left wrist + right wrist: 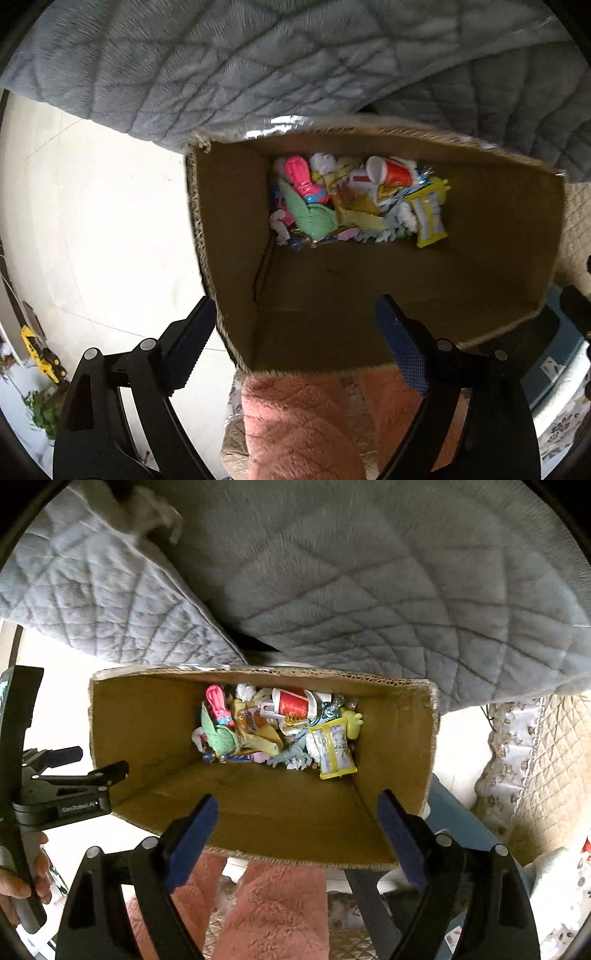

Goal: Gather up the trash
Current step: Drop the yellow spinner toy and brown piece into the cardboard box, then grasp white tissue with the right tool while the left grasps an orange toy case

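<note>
Left wrist view: left hand-held gripper [295,325] spread wide and empty over the cardboard box [424,280]; trash [354,203] heaped at the bottom against the far wall.

Right wrist view: right hand-held gripper [297,812] likewise wide apart, holding nothing, above the same box. Probably light, crinkly and slippery wrappers, a crushable paper cup [295,703]; best pinched at a wrapper edge or the cup rim.

"GenRoboAI" on left claw [105,764] body
</note>
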Demonstrator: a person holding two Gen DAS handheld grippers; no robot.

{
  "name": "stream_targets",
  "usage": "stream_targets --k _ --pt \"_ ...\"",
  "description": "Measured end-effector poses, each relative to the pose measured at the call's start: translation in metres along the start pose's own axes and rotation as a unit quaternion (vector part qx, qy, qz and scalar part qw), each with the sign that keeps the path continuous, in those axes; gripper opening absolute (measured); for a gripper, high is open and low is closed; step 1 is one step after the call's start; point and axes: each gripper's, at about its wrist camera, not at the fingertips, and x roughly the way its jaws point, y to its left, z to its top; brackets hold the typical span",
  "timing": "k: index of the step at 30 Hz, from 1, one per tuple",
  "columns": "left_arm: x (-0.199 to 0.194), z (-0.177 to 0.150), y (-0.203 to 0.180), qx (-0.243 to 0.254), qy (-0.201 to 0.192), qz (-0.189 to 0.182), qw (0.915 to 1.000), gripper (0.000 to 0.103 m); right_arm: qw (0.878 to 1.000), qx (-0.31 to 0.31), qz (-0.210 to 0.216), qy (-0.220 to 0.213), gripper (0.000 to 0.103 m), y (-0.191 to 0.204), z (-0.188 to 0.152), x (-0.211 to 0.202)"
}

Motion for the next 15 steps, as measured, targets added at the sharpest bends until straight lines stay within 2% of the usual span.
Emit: stream_targets --k 4,8,9,11,13,15 --pt "-0.041 -0.009 0.0 -0.004 -0.023 -0.009 0.9997 0.086 1.0 0.013 0.016 -0.022 0.086 0.005 -0.006 -0.042" --pt "-0.099 -0.026 0.005 -0.005 -0.054 -0.029 0.9981 0.086 0.996 0.001 0.055 -0.069 0.086 0.016 -0.013 -0.111" --pt "-0.114 -0.032 0.006 -0.005 -0.066 -0.036 0.9971 0.086 0.993 -0.009 0.081 -0.09 0.086 0.022 -0.014 -0.14" --pt "-0.153 -0.046 0.01 0.002 -0.098 -0.052 0.9938 0.086 0.984 -0.027 0.127 -0.126 0.086 0.036 -0.015 -0.189" --pt "-0.183 -0.06 0.016 0.005 -0.126 -0.059 0.9903 0.086 0.966 -0.055 0.177 -0.18 0.088 0.056 -0.008 -0.249" --pt "-0.212 -0.076 0.024 0.003 -0.155 -0.069 0.9855 0.086 0.948 -0.076 0.192 -0.241 0.096 0.075 0.012 -0.297"
